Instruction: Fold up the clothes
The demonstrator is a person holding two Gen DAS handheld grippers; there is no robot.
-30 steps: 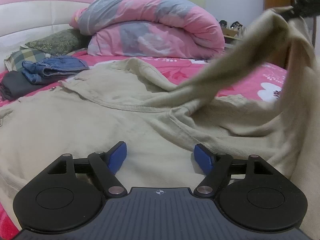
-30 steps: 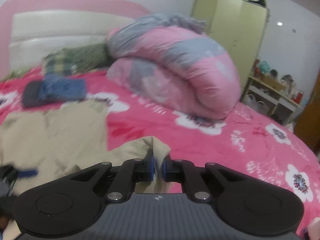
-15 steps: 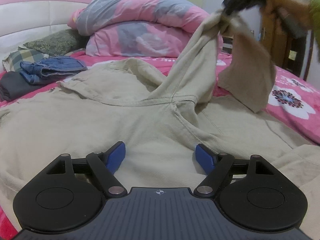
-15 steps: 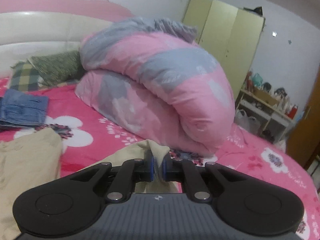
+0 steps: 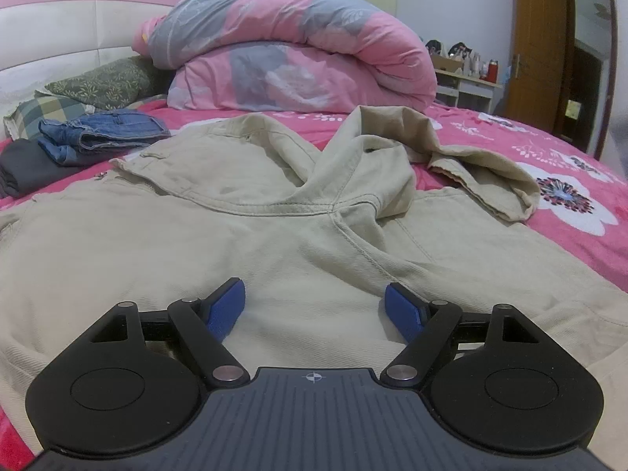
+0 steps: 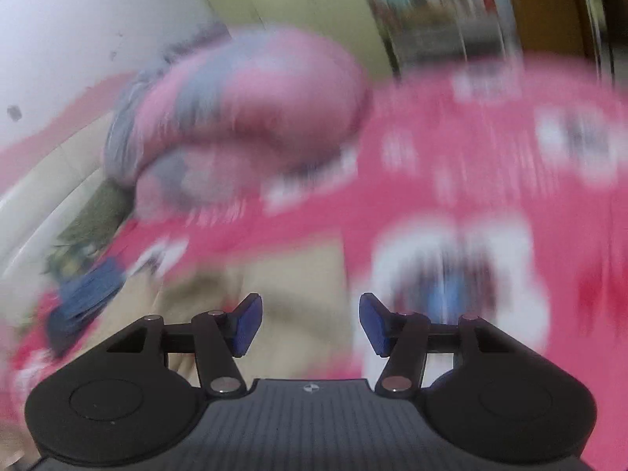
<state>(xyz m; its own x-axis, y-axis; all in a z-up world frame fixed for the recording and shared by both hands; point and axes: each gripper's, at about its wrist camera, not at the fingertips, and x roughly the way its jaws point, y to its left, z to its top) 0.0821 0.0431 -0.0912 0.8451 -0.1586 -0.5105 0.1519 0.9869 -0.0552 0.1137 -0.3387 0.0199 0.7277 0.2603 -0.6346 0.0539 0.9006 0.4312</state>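
Pink flowered bedding [image 5: 569, 180] carries a beige hooded jacket [image 5: 243, 235], spread flat with its sleeve [image 5: 471, 165] lying crumpled toward the right. Over the jacket's body hangs the left tool [image 5: 314, 308], jaws wide, nothing between them. Beyond lie folded jeans [image 5: 102, 133] and a rolled pink-grey duvet [image 5: 294, 51]. Right tool [image 6: 310, 324], in a badly blurred view, has its jaws opening with nothing gripped between them.

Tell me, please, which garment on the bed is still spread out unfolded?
The beige jacket in front; the blue jeans and dark garment sit folded by the pillows.
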